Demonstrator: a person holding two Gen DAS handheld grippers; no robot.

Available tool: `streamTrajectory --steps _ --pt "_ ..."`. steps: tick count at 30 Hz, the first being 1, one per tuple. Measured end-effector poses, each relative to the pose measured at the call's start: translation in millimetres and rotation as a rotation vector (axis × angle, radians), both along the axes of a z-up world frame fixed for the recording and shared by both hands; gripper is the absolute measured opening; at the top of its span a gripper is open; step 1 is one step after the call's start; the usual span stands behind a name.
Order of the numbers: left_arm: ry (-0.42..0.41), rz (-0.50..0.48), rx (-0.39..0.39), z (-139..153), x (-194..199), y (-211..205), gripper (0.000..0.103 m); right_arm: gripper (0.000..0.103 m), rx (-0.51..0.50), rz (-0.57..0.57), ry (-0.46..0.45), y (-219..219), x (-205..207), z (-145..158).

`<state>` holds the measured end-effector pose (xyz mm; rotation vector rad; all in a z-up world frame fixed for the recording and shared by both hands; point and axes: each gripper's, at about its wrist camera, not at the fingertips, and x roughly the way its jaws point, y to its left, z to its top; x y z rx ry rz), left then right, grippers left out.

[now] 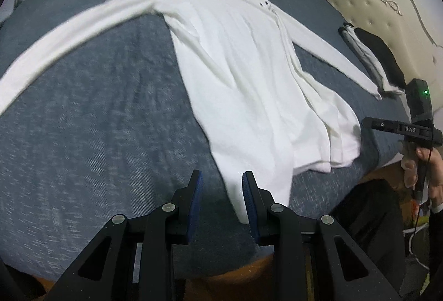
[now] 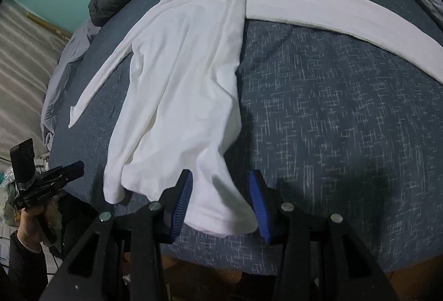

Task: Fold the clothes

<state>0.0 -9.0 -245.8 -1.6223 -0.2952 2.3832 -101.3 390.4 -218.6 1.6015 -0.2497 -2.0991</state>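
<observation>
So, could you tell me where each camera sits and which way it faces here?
Left wrist: on the left gripper, aimed down across the bed at the white shirt; the right hand shows.
Right wrist: on the right gripper, over the shirt hem; the left hand shows.
Shared: shirt, bed.

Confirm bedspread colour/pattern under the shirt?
Dark blue-grey bedspread flecked with short white dashes; clearest in the right wrist view, beside the white shirt.

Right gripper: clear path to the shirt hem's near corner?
Probably yes. The right gripper has open jaws straddling the white shirt hem corner at the bed edge, with nothing lying on it there. The pads aren't visibly pressing yet.
</observation>
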Motion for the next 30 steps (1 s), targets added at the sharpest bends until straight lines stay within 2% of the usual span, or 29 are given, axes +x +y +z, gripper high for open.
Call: streamTrajectory --steps 16,22,27,30 --pt "-0.111 0.045 0.056 -43.5 -1.5 -0.1 0.034 0.043 0.004 -0.003 -0.048 12.0 1.2 -15.5" --pt "-0.118 0.052 0.084 -50.7 -2.9 2.1 0.034 0.043 -0.011 0.002 -0.074 12.9 -2.5 -24.2" --pt "-0.110 0.045 0.082 -52.5 -3.6 6.2 0.033 0.043 0.004 0.032 -0.049 9.3 -1.0 -24.9" --pt "-0.101 0.044 0.079 -52.3 -3.8 7.3 0.033 0.033 -0.001 0.034 -0.041 10.7 -2.3 -25.8"
